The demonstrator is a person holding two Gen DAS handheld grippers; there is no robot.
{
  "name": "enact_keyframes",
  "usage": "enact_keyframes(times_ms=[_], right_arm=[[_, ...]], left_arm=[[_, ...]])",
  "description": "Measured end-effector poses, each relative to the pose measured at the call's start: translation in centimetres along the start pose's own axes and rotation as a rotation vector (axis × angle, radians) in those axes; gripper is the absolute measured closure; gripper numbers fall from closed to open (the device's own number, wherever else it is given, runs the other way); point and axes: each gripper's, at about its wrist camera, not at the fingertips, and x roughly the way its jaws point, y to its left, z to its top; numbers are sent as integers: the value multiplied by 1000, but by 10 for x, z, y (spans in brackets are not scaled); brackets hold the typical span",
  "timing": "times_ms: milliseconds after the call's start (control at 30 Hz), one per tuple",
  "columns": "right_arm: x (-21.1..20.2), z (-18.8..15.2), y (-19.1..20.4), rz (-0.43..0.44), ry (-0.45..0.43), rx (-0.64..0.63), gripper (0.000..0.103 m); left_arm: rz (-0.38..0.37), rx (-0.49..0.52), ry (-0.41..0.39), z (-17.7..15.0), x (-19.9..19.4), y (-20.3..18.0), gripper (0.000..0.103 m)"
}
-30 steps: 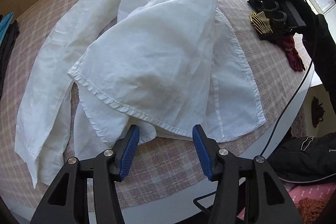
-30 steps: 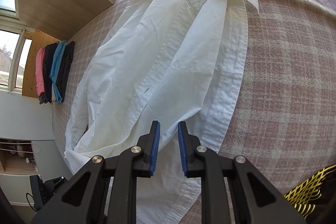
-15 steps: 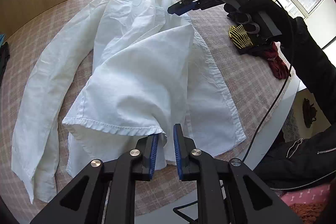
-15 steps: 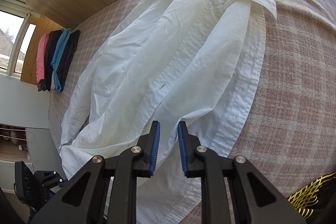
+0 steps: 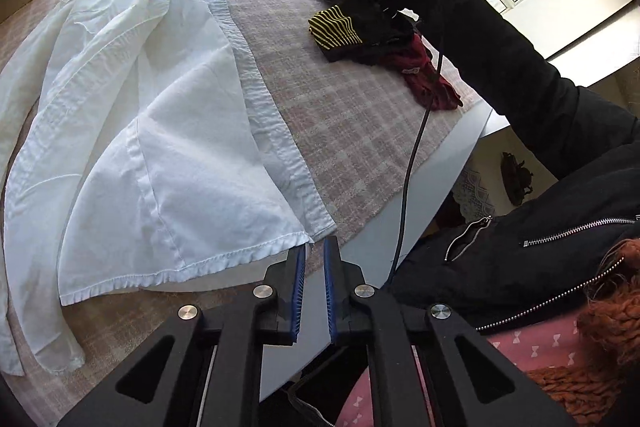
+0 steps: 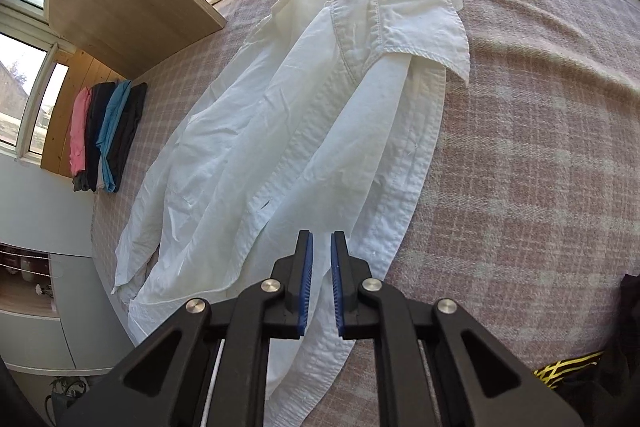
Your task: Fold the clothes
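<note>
Left wrist view: the white shirt (image 5: 152, 131) lies crumpled on the plaid-covered bench (image 5: 352, 131), its hem corner pinched in the left tool (image 5: 315, 255), whose 2 fingers are nearly together.

Right wrist view: the right tool (image 6: 320, 259) is clamped on the shirt's front edge below the collar (image 6: 400, 15).

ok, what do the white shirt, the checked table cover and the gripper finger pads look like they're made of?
White shirt: thin woven fabric, likely cotton or a blend; matte, creased, light shows through, stitched hems.
Table cover: thicker woven cloth, pink and cream check, slightly fuzzy; fibre unclear.
Finger pads: blue, finely ribbed, probably rubber or soft plastic, set in black moulded plastic fingers with metal pins.
</note>
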Motion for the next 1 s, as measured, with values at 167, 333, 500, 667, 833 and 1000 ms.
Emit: enact_keyframes(times_ms=[167, 333, 500, 667, 833, 1000], right_arm=[[-7, 17, -24, 9, -50, 84, 78], [-3, 48, -41, 64, -73, 147, 71], [11, 73, -44, 97, -42, 149, 71], [23, 71, -28, 75, -24, 77, 83], [-13, 68, -11, 14, -81, -37, 101], [3, 77, -14, -129, -65, -76, 101]], left_arm=[[31, 51, 62, -2, 11, -8, 90], [49, 64, 4, 14, 4, -8, 76], [65, 35, 41, 19, 23, 7, 75], [53, 15, 48, 19, 25, 14, 75], [53, 24, 67, 25, 36, 15, 70], [114, 61, 139, 28, 67, 3, 62]])
